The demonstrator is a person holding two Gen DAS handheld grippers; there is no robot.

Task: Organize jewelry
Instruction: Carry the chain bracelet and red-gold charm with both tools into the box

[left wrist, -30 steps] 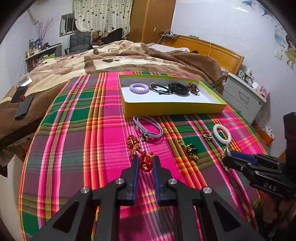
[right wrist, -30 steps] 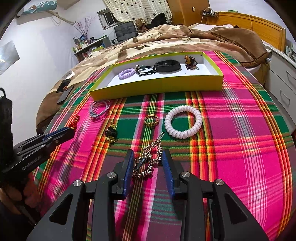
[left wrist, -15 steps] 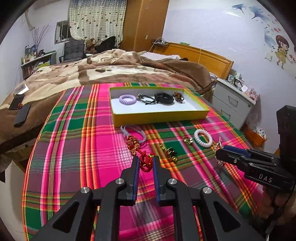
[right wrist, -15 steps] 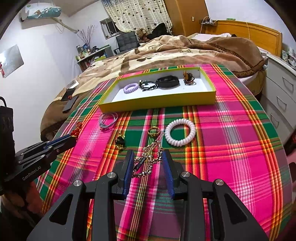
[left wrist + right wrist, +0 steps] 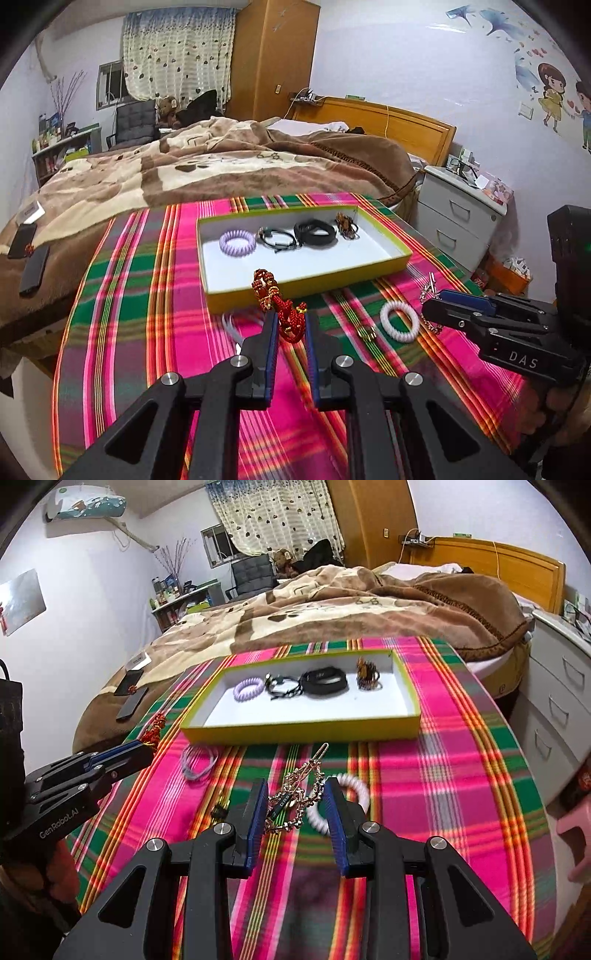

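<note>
My left gripper (image 5: pixel 290 325) is shut on a red beaded bracelet (image 5: pixel 275 297) and holds it in the air above the plaid cloth, near the front wall of the yellow tray (image 5: pixel 306 284). My right gripper (image 5: pixel 295 805) is shut on a gold chain hair clip (image 5: pixel 299 790), lifted above the cloth. The tray (image 5: pixel 303 731) holds a purple coil hair tie (image 5: pixel 248 688), a black cord bracelet (image 5: pixel 282 686), a black band (image 5: pixel 325 681) and a brown beaded piece (image 5: pixel 366 672).
On the cloth lie a white coil hair tie (image 5: pixel 399 320), a gold ring (image 5: pixel 366 333), a grey band (image 5: pixel 198 762) and a small dark gold piece (image 5: pixel 219 810). Two phones (image 5: pixel 34 264) lie on the bed at left. White drawers (image 5: pixel 458 218) stand right.
Both grippers have risen from the cloth with their pieces and moved toward the tray. The red bracelet and the gold clip now hang in the air.
</note>
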